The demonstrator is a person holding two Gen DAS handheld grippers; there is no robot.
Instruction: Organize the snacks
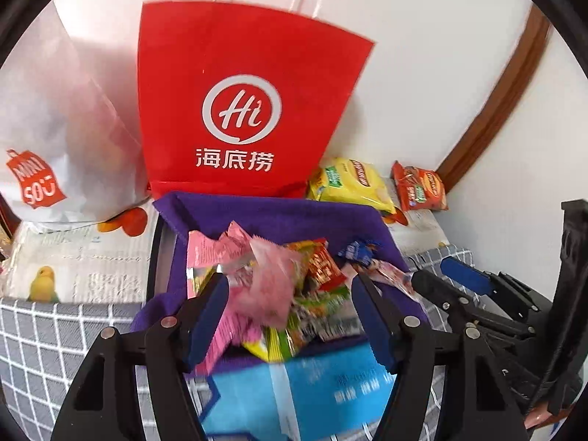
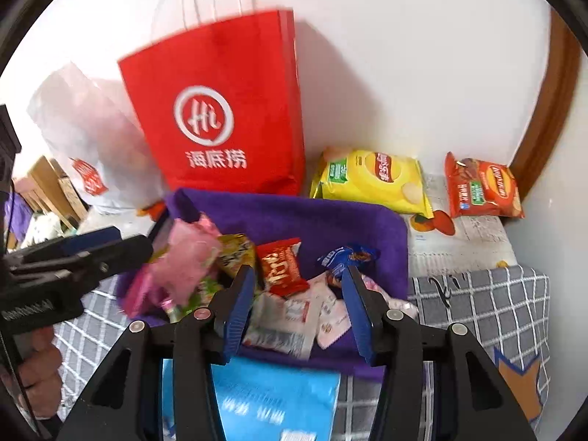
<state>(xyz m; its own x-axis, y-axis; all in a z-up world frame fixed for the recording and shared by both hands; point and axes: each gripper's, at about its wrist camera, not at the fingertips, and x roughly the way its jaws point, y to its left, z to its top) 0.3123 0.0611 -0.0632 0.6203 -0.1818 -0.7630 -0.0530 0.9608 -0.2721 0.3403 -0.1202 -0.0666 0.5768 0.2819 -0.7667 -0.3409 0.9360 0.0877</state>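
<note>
Purple tray (image 2: 330,217) of snacks (image 2: 283,264) lies beneath both open tongs (image 2: 297,294).

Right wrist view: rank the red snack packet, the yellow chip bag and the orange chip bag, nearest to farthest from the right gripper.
1. Red snack packet, in the purple bin just ahead of the right gripper.
2. Yellow chip bag, beyond the bin, by the wall.
3. Orange chip bag, far right corner.

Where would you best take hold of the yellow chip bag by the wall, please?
Grip the yellow chip bag at its near crimped edge, coming from the front: it lies flat against the wall, puffed in the middle, with the red bag close on its left.
</note>
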